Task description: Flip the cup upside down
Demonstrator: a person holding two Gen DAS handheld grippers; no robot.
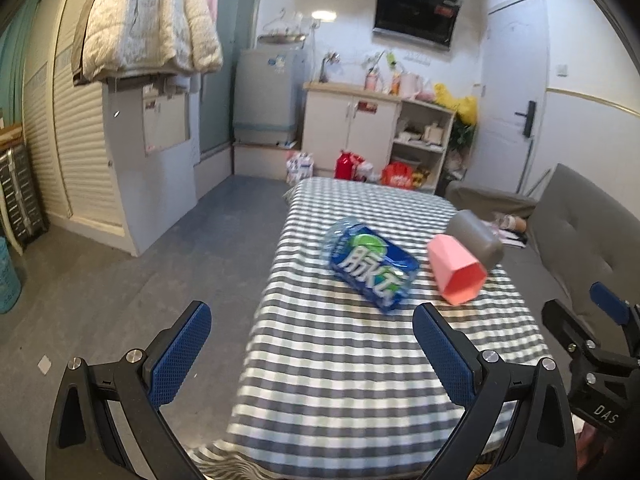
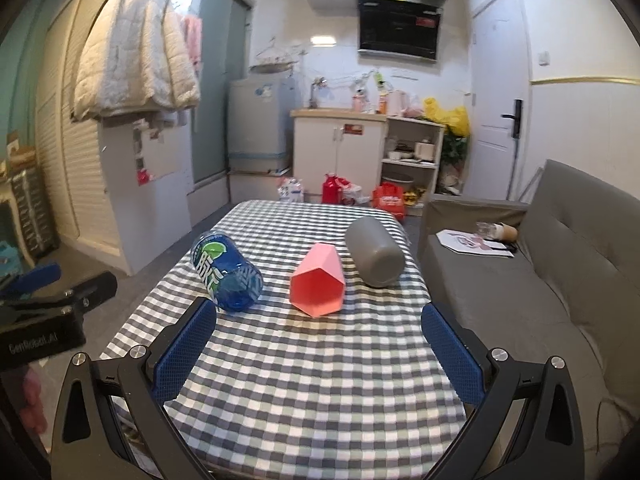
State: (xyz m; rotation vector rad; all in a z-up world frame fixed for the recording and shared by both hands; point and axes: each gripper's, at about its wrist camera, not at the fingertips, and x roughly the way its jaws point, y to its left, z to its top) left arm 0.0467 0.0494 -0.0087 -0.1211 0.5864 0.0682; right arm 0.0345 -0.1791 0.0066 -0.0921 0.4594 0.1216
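Observation:
Three cups lie on their sides on a grey-and-white checked table (image 2: 312, 380). A pink faceted cup (image 2: 318, 280) lies in the middle with its mouth toward me; it also shows in the left wrist view (image 1: 456, 272). A grey cup (image 2: 374, 252) lies to its right, also in the left wrist view (image 1: 476, 238). A blue labelled cup (image 2: 226, 272) lies to its left, also in the left wrist view (image 1: 372, 266). My right gripper (image 2: 318, 332) is open and empty, short of the pink cup. My left gripper (image 1: 312, 332) is open and empty over the table's left edge.
A grey sofa (image 2: 560, 280) stands right of the table with papers and a cup on it. Grey floor (image 1: 140, 280) lies to the left. Cabinets, a fridge and red bags (image 2: 386, 198) stand beyond the table's far end.

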